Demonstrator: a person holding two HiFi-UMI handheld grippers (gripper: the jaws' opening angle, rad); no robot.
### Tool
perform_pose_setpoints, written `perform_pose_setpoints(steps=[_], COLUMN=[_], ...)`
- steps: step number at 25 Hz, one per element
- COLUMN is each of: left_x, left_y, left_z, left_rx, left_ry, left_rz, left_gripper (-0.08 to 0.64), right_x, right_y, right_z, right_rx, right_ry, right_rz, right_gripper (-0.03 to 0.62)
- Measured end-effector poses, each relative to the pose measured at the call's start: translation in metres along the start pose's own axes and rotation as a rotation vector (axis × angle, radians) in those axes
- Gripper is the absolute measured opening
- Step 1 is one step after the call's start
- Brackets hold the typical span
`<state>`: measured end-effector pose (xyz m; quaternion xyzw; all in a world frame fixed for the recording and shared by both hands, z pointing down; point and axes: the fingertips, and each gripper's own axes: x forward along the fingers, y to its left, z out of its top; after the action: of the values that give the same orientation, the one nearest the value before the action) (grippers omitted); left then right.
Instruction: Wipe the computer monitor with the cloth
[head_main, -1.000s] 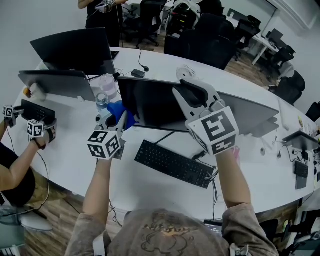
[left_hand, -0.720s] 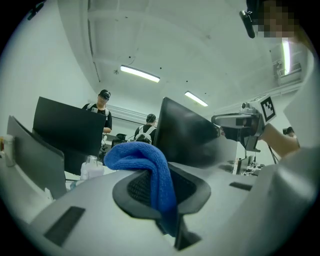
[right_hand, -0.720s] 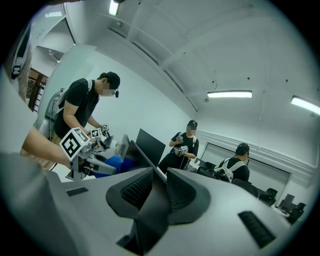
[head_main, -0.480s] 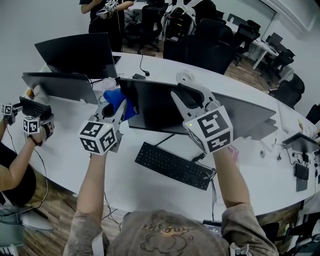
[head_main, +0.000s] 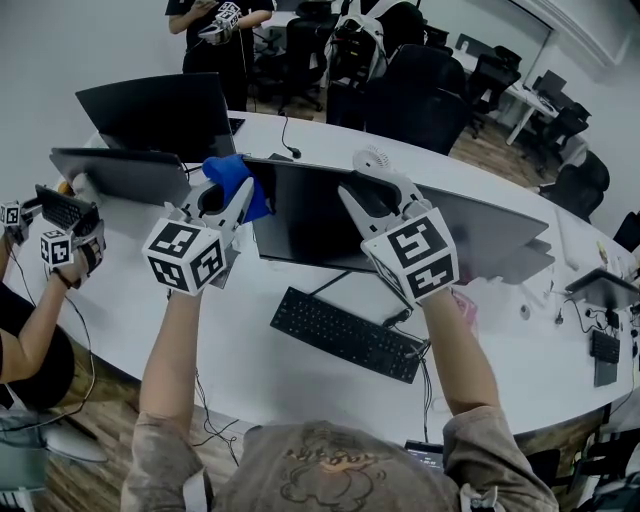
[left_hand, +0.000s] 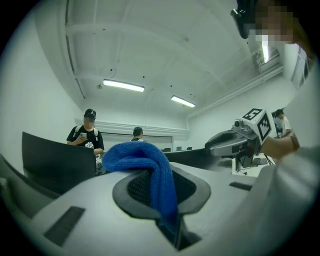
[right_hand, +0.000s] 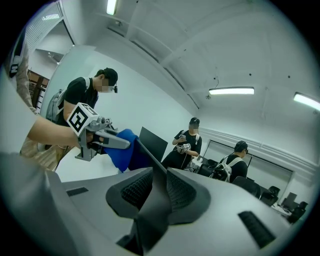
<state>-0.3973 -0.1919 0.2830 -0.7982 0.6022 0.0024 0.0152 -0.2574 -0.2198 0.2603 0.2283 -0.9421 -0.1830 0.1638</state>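
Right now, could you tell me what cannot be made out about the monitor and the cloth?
Cloth-to-screen contact: in the head view the left gripper covers where the blue cloth meets the monitor; in the left gripper view the cloth itself blocks it.
Smudges on the screen: too dark and small in the head view; the right gripper view shows the monitor edge-on only.
Screen beneath the right gripper: covered by its body, head view.

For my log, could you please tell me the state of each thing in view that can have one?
Left tool: shut on the blue cloth.
Right tool: shut on the top edge of the monitor.
Blue cloth: bunched, held at the monitor's top left corner.
Monitor: upright, screen dark.
Keyboard: flat on the table, untouched.
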Motion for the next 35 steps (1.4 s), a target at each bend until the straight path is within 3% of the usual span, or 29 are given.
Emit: perform_pose_setpoints(steps=[6, 21, 35], left_x=[0.002, 0.016, 0.047], left_y=[-0.006, -0.028, -0.069], left_z=[0.019, 0.034, 0.032], left_rx=[0.132, 0.683, 0.615], left_ry=[0.035, 0.243, 0.318], left_rz=[0.001, 0.067, -0.043], left_gripper=[0.048, 0.049, 0.049], right_x=[-0.001, -0.029, -0.09], right_y=[0.004, 0.001, 0.02], right_z=[-0.004, -0.016, -0.073], right_rx=[0.004, 0.037, 0.203], right_ry=[0.004, -0.01, -0.025], right_rz=[0.011, 0.0, -0.002], right_gripper=[0.095, 0.095, 0.095])
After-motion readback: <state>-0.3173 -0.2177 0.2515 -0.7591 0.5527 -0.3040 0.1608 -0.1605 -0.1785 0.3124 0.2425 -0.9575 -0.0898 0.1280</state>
